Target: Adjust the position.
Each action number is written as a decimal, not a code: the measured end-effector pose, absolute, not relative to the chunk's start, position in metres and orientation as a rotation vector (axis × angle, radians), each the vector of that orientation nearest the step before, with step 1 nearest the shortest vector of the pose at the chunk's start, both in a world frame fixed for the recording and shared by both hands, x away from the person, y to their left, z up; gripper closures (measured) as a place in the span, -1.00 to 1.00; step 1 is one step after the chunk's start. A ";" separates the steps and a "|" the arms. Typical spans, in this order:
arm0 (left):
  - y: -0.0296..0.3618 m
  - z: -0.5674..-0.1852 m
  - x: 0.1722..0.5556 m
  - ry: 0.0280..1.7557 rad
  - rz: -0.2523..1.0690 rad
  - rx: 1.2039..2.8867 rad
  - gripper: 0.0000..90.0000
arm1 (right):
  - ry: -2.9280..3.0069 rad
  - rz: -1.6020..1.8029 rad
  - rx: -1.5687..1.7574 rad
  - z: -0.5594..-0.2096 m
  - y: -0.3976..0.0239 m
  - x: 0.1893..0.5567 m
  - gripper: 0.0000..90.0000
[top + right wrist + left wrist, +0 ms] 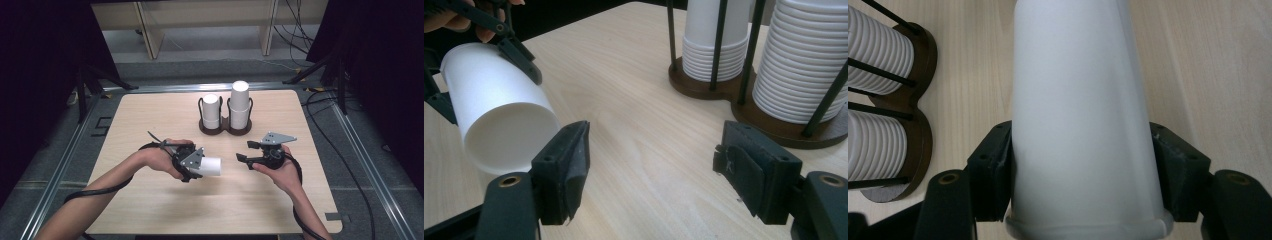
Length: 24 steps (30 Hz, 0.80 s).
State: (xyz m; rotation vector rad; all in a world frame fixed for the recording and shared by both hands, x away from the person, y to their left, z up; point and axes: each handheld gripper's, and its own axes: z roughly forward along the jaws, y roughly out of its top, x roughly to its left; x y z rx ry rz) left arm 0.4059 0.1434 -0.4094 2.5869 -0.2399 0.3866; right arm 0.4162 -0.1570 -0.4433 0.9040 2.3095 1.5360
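Light wood desk (pixel 150 210) on a grey floor, dark curtains both sides, pale shelving behind.

Left gripper (pixel 192 162): jaws clamped on a white paper cup (pixel 210 166), pads squeezing its wall near the rim end. In the left gripper view the cup (pixel 1083 120) runs straight out between the jaws, rim at the gripper. It lies roughly level above the desk, left of centre and in front of the holder, base pointing toward the right hand. Holding it sideways probably presents the base end for a handover or a second grip.

Centre back: dark brown two-bay cup holder (pixel 225 129) with black wire uprights. Left stack (pixel 211 111) is shorter, right stack (pixel 239 105) taller. The uprights keep the nested cups vertical so one can be pulled off the top.

Right gripper (pixel 248 151): jaws apart, nothing between them, aimed left at the cup, near but not touching. In the right gripper view the cup's open base end (pixel 504 135) faces the camera. Looks staged to take the cup.
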 end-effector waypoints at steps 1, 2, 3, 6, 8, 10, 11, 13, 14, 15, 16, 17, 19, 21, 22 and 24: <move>0.143 -0.409 0.406 -0.242 0.386 2.589 -0.23 | 2.319 1.513 0.886 -0.443 -0.157 0.416 -0.35; 0.143 -0.409 0.406 -0.242 0.385 2.593 -0.23 | 2.322 1.508 0.876 -0.442 -0.157 0.416 -0.34; 0.143 -0.409 0.406 -0.241 0.381 2.598 -0.22 | 2.328 1.508 0.875 -0.442 -0.157 0.416 -0.34; 0.143 -0.409 0.407 -0.250 0.381 2.616 -0.23 | 2.333 1.510 0.875 -0.442 -0.155 0.416 -0.34; 0.143 -0.408 0.408 -0.251 0.377 2.628 -0.22 | 2.336 1.504 0.854 -0.443 -0.154 0.417 -0.34; 0.142 -0.407 0.408 -0.256 0.378 2.637 -0.23 | 2.350 1.504 0.855 -0.442 -0.153 0.416 -0.34; 0.142 -0.407 0.408 -0.261 0.381 2.643 -0.22 | 2.349 1.489 0.828 -0.441 -0.153 0.417 -0.34; 0.140 -0.406 0.408 -0.268 0.384 2.651 -0.23 | 2.368 1.487 0.848 -0.440 -0.151 0.415 -0.34; 0.140 -0.405 0.408 -0.278 0.387 2.656 -0.23 | 2.373 1.489 0.831 -0.440 -0.150 0.416 -0.34; 0.139 -0.405 0.408 -0.274 0.379 2.657 -0.23 | 2.373 1.490 0.819 -0.440 -0.149 0.416 -0.34; 0.138 -0.403 0.409 -0.277 0.376 2.665 -0.23 | 2.369 1.479 0.805 -0.439 -0.149 0.417 -0.34; 0.138 -0.403 0.409 -0.278 0.373 2.672 -0.23 | 2.373 1.484 0.788 -0.439 -0.149 0.417 -0.34; 0.137 -0.401 0.409 -0.283 0.369 2.691 -0.22 | 2.385 1.487 0.801 -0.438 -0.147 0.417 -0.34; 0.136 -0.401 0.410 -0.287 0.374 2.700 -0.23 | 2.390 1.475 0.774 -0.437 -0.147 0.417 -0.34; 0.135 -0.400 0.411 -0.291 0.376 2.704 -0.23 | 2.394 1.470 0.770 -0.436 -0.146 0.417 -0.34; 0.134 -0.401 0.410 -0.262 0.367 2.689 -0.22 | 2.405 1.465 0.748 -0.435 -0.145 0.417 -0.34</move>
